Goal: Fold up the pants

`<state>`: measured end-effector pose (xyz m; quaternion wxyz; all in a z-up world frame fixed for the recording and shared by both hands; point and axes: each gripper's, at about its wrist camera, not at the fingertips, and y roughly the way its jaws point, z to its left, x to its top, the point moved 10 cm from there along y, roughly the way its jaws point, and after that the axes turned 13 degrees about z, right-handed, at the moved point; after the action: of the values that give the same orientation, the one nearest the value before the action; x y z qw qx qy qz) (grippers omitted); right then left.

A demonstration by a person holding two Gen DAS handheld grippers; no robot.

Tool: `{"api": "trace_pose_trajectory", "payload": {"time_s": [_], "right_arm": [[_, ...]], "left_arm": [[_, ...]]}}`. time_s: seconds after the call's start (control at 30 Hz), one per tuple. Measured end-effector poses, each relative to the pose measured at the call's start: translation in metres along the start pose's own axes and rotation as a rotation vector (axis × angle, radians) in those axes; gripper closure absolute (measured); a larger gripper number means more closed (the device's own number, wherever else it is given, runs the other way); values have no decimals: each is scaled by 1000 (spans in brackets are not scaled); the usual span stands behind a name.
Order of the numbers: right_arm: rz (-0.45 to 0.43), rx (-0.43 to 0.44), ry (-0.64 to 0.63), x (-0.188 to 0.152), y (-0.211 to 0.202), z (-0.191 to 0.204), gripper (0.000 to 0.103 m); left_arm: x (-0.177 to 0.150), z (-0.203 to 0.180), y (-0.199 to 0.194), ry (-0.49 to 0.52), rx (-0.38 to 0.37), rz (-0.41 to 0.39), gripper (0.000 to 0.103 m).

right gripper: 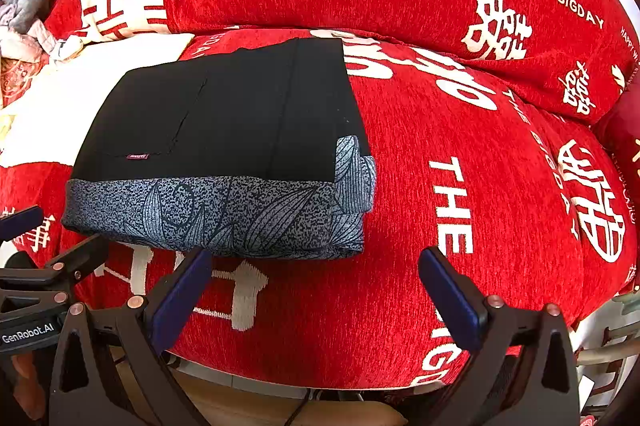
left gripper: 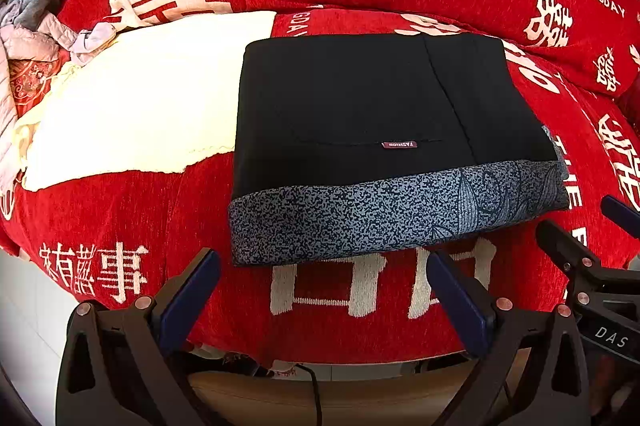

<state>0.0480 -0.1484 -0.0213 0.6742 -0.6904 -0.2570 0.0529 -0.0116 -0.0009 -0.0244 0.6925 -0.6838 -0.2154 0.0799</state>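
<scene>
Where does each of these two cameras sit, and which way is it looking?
Left wrist: on the left gripper, looking forward over its open fingers at the folded pants on the red sofa; the right gripper shows at the right edge.
Right wrist: on the right gripper, also open, seeing the pants further left; the left gripper shows at the left edge.
Shared: pants, sofa, white cloth.

A sofa seat covered in a red cloth (left gripper: 120, 209) with white lettering carries everything. The folded black pants (left gripper: 360, 105), patterned grey waistband toward the front edge, lie flat on it, touching a cream cloth (left gripper: 140, 105). Crumpled garments (left gripper: 36, 25) sit far left.
</scene>
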Motion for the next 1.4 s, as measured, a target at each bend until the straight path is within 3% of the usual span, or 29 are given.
{"api": "trace_pose_trajectory", "payload": {"time_s": [0.97,1.4], "right_arm": [[-5,-9,-3,0,0,0,0],[-28,-24,4,1,-17,4,0]], "left_arm": [[-1,8,7,-24,-14,22,0],[-6,13,4,-29,-51,16,0]]}}
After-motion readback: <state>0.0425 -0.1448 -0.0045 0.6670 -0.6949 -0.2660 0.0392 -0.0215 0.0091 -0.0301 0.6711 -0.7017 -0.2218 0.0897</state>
